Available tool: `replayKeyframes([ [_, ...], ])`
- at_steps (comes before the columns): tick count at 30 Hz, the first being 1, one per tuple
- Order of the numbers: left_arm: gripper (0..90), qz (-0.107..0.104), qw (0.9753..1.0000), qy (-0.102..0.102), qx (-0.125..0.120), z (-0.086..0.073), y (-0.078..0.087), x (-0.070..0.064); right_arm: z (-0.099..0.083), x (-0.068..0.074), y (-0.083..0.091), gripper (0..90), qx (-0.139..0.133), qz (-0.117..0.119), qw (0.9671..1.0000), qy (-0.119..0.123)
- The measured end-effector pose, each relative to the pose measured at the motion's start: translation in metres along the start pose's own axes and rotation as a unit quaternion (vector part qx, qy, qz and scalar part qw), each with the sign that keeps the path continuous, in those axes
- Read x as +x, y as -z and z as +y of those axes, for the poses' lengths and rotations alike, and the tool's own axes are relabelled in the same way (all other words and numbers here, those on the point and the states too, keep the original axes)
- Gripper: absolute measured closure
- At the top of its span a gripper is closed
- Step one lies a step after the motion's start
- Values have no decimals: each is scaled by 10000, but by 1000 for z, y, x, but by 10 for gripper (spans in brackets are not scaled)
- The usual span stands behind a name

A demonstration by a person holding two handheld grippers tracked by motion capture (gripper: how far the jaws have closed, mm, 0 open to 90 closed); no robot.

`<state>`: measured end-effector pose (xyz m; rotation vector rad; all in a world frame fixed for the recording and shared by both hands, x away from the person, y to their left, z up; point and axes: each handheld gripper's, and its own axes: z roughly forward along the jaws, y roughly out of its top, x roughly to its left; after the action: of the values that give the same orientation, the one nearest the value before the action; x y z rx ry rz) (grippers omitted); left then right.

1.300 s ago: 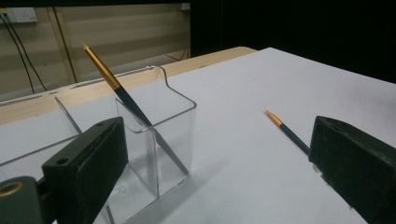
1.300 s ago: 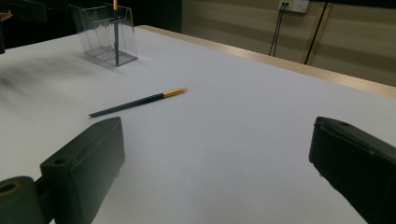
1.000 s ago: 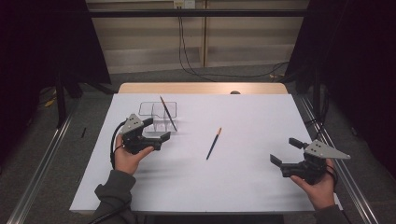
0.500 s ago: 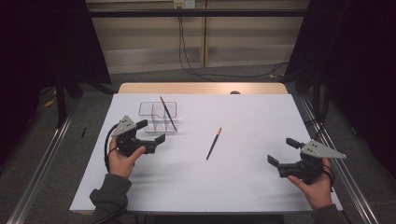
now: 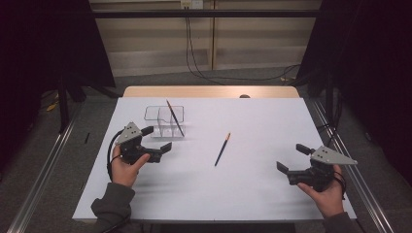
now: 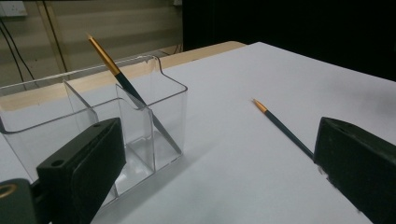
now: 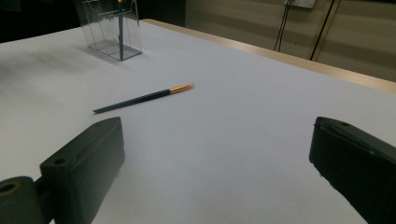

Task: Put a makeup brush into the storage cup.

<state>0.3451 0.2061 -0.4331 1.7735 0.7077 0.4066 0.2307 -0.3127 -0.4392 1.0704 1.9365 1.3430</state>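
A clear plastic organizer [image 5: 156,114] with several compartments stands at the table's back left, and a dark pencil with a gold end [image 5: 175,118] leans in it. A second, matching pencil [image 5: 222,149] lies loose on the white sheet near the middle. My left gripper [image 5: 157,138] hovers open just in front of the organizer, holding nothing. In the left gripper view the organizer [image 6: 154,107] and the leaning pencil [image 6: 116,74] are close ahead, and the loose pencil [image 6: 280,123] is to the right. My right gripper [image 5: 291,157] is open at the front right. The loose pencil [image 7: 142,98] lies well ahead of it.
A white sheet [image 5: 252,194] covers the table, with a strip of wooden tabletop [image 5: 209,91] showing at the far edge. Metal rails [image 5: 43,170] run along both sides. Cables [image 5: 194,53] hang at the back wall.
My left gripper has drifted a little left and toward the near edge, away from the organizer. The right gripper has shifted only slightly. Both pencils lie where they were.
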Motion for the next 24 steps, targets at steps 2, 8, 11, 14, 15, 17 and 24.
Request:
replayKeyframes([
  [2,21,-15,10000,3,-36,1,1,0,0,0,0,29,11,21,10000,-12],
  [8,21,-1,10000,-6,-73,1,5,0,-1,0,-4,29,23,-6,10000,-82],
  [11,21,-27,10000,49,-77,0,4,-1,-1,0,-6,29,52,7,9999,-93],
  [14,20,-69,10000,36,-53,-1,4,-2,0,-1,-8,29,93,16,9999,-132],
  [15,20,-87,9999,13,-59,-1,3,-2,0,-2,-9,29,109,6,9998,-137],
  [17,21,-69,10000,-71,3,-1,3,-3,0,-2,-10,29,114,-15,9998,-179],
  [24,21,-41,9999,-105,86,-3,3,-3,5,-6,-14,27,167,-58,9998,-115],
])
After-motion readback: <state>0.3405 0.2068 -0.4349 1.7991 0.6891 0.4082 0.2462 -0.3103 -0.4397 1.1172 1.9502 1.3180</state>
